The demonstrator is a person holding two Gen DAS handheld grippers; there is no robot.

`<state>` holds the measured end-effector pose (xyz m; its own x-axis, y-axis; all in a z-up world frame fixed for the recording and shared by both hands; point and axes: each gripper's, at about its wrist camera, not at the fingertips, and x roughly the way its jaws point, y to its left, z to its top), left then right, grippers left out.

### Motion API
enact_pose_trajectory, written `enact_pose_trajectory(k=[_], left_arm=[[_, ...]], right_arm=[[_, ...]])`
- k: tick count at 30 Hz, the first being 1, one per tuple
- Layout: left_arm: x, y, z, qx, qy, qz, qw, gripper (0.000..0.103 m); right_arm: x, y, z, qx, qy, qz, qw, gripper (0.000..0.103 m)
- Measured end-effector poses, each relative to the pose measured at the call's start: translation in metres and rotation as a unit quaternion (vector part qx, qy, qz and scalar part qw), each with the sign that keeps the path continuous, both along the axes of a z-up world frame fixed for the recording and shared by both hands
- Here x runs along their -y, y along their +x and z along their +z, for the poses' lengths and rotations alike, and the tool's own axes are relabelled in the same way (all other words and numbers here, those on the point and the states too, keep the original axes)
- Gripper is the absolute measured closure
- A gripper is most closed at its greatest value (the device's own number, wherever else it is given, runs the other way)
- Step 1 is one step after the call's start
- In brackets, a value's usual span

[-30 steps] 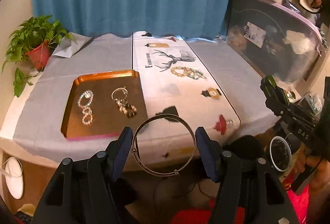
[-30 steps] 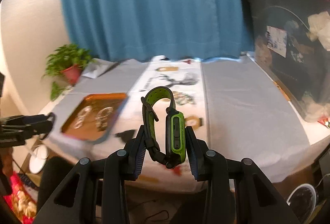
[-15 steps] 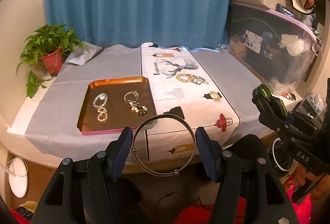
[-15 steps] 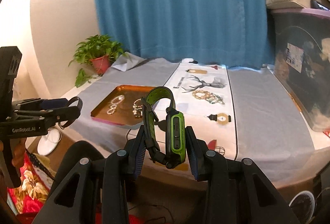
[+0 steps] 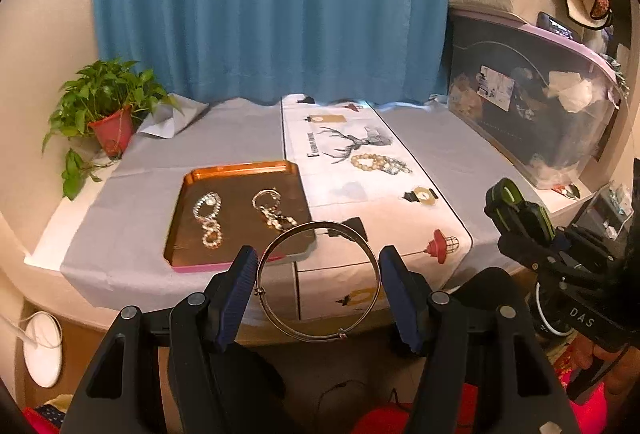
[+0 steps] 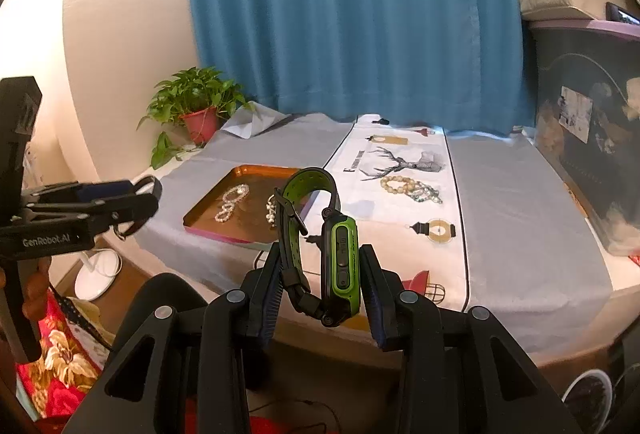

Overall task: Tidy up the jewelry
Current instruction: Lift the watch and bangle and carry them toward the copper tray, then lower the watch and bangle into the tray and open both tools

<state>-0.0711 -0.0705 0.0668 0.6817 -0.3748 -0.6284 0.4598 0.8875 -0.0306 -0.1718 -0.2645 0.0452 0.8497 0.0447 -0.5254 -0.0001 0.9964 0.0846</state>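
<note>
blue curtain (image 6: 352, 14); left claw (image 6: 154, 194) marked "genrobot.ai".

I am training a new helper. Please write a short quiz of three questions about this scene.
1. True or false: the left gripper holds a bangle.
2. What does the right gripper hold? A) beads B) watch C) ring
3. Fill in: two bracelet sets lie on the ____ tray.

Key: 1 true; 2 B; 3 orange.
</note>
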Motion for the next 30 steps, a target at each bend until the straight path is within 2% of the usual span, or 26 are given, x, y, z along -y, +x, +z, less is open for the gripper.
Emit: enact_pose_trajectory(k=[14, 21, 30], left_arm=[[-0.009, 0.018, -0.007, -0.010, -0.007, 0.011, 0.9999, 0.044], [-0.021, 0.043, -0.012, -0.012, -0.005, 0.025, 0.9996, 0.044], [-0.031, 0.088, -0.031, -0.033, 0.002, 0.034, 0.9989, 0.044]], right_arm=[[-0.016, 0.024, -0.007, -0.025, -0.010, 0.023, 0.999, 0.066], [-0.037, 0.054, -0.012, -0.035, -0.017, 0.046, 0.998, 0.066], [-0.062, 0.108, -0.029, -0.061, -0.018, 0.070, 0.995, 0.066]])
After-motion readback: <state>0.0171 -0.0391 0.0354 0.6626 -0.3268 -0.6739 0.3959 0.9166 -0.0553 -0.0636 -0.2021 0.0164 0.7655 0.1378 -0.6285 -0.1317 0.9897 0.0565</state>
